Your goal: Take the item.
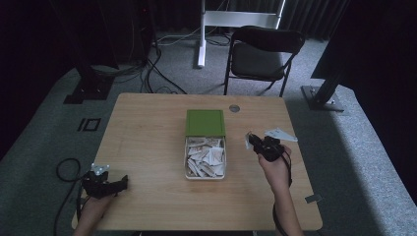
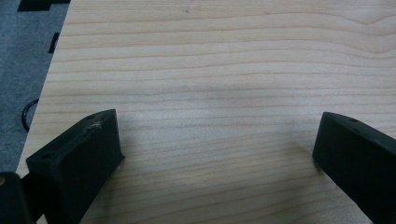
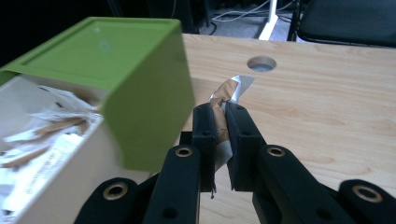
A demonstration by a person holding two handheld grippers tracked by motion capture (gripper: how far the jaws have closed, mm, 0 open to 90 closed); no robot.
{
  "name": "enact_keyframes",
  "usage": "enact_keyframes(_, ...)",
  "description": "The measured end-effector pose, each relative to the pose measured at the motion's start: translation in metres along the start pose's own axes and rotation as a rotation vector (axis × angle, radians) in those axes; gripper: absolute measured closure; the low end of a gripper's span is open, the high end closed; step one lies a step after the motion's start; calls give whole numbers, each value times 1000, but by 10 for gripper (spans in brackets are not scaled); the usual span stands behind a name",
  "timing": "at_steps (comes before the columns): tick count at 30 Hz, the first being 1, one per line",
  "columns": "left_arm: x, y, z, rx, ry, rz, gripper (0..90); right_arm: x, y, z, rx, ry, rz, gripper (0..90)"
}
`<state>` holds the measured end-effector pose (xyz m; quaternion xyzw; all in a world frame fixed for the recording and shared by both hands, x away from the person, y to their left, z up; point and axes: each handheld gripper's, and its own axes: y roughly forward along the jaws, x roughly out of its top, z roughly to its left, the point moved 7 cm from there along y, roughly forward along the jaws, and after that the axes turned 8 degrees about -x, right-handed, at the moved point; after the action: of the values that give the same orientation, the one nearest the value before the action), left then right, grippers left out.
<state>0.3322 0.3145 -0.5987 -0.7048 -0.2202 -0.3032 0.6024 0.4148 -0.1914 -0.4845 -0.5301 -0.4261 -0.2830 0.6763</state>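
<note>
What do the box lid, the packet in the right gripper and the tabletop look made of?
Lid: probably plastic, matte green, smooth moulded edges. Packet: thin paper or foil, brown and white, crumpled where the right gripper pinches it. Table: pale wood or laminate, visible grain.

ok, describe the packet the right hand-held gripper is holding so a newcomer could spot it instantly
Start at the white box with the green lid mid-table. Just to its right, the right hand-held gripper is shut on a small crumpled brown-and-white packet. Unlike the packets piled in the box and the white one lying on the table beyond, it sits pinched between black jaws.
</note>
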Motion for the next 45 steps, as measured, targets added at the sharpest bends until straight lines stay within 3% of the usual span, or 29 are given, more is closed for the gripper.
enact_keyframes(8, 0, 0, 0, 0, 0, 0, 15, -12, 16, -24, -44, 25, 1, 836)
enact_keyframes(10, 0, 0, 0, 0, 0, 0, 16, -16, 20, -31, -74, 24, 7, 837)
enact_keyframes(14, 0, 0, 0, 0, 0, 0, 16, -23, 29, -40, -82, 51, 8, 836)
enact_keyframes(28, 0, 0, 0, 0, 0, 0, 15, -26, 57, -80, -136, 126, 11, 836)
enact_keyframes(38, 0, 0, 0, 0, 0, 0, 15, -37, 86, -95, -157, 166, 59, 835)
enact_keyframes(45, 0, 0, 0, 0, 0, 0, 16, -45, 94, -102, -167, 182, 91, 833)
